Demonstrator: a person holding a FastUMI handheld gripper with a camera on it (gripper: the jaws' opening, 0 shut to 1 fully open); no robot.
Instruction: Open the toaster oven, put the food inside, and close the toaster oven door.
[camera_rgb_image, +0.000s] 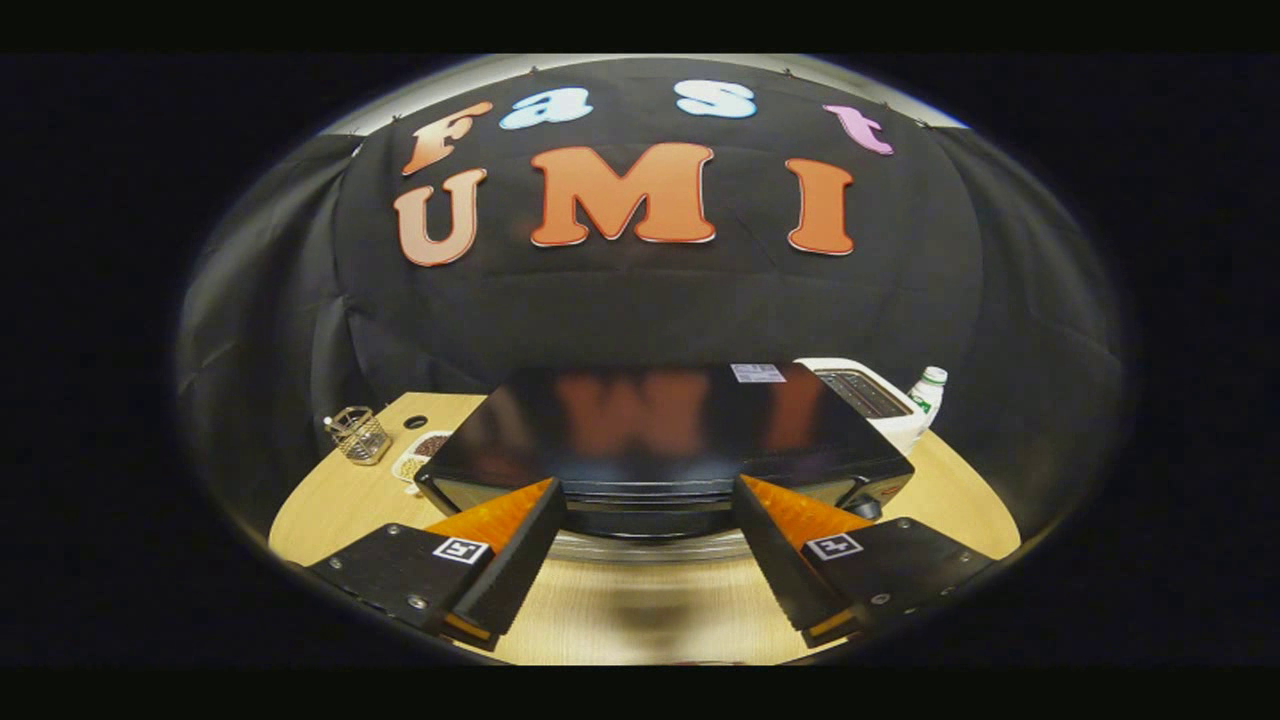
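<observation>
A black toaster oven (660, 425) with a glossy top stands on the wooden table (330, 500), just ahead of my fingers. Its front face is seen steeply from above, with a silvery handle bar (650, 547) running across the gap between the fingers. The door looks closed. My gripper (647, 500) is open wide, one finger on each side of the handle's middle, holding nothing. A small white dish of brownish food (422, 455) sits on the table just left of the oven.
A wire mesh basket (357, 435) stands left of the food dish. Behind the oven on the right are a white toaster (872, 397) and a plastic bottle (928, 392). Bare tabletop lies below the fingers. Black cloth walls close the booth.
</observation>
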